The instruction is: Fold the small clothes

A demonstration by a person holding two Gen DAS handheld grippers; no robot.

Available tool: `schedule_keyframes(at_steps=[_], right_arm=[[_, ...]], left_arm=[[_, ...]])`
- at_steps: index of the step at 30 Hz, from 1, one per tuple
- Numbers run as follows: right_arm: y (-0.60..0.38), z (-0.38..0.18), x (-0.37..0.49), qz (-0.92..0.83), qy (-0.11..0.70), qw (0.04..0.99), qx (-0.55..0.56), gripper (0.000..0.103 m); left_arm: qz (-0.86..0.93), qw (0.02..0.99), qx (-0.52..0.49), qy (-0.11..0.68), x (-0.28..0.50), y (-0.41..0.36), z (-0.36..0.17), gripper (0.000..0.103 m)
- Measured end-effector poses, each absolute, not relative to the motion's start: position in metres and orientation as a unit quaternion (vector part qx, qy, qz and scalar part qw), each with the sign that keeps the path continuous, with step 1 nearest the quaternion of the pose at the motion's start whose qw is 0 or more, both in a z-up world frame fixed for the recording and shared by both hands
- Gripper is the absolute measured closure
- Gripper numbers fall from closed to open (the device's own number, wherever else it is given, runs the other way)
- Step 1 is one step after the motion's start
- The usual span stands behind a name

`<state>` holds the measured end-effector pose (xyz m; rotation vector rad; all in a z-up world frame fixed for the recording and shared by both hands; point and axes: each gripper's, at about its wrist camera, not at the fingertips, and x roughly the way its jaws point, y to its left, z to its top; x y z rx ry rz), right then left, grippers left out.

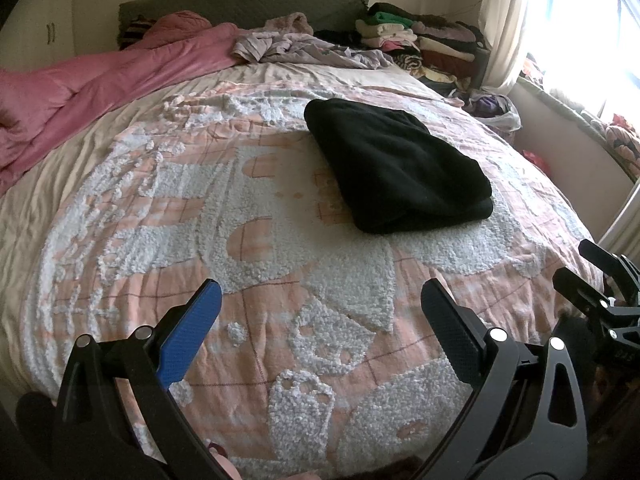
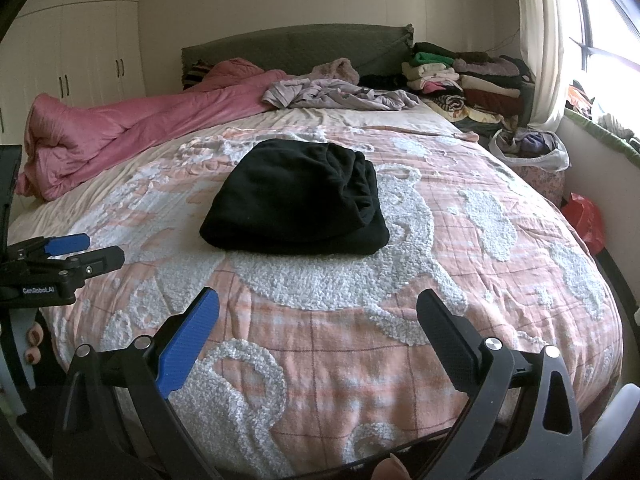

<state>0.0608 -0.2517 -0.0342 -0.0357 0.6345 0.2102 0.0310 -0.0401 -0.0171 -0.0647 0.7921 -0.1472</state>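
A black garment [image 2: 296, 208] lies folded into a thick, soft bundle mid-bedspread [image 2: 460, 280], at twelve o'clock from the right gripper [image 2: 318, 312]. Left gripper [image 1: 320, 300] too gapes wide, holding nothing.

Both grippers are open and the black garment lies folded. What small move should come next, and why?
Probably reach for the loose lilac clothes: the black garment already lies folded on the bedspread, and the left gripper and right gripper are open, holding nothing.
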Motion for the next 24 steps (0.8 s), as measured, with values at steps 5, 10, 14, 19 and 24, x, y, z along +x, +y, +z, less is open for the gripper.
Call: schedule_keyframes(at_steps=[5,10,14,19,24], right_arm=[[-0.252,-0.034,0.061,0.104,0.311,0.944,-0.018,0.005],[-0.252,-0.034,0.061,0.104,0.311,0.944,-0.018,0.005],[-0.253,-0.034,0.061,0.104,0.312,0.944,-0.018,0.005],[-0.253,-0.034,0.061,0.103,0.312,0.944,-0.017,0.005],[-0.267,-0.038,0.064,0.078,0.316,0.946,0.002,0.005]], left_arm=[[-0.072,0.919,-0.032,0.386,0.031,-0.04,-0.017,0.01],[-0.07,0.919,-0.03,0.386,0.03,-0.04,-0.017,0.01],[-0.069,0.919,-0.029,0.386,0.03,-0.04,-0.017,0.01],[-0.073,0.917,-0.031,0.391,0.03,-0.039,-0.021,0.01],[-0.072,0.911,-0.033,0.405,0.034,-0.032,-0.026,0.01]])
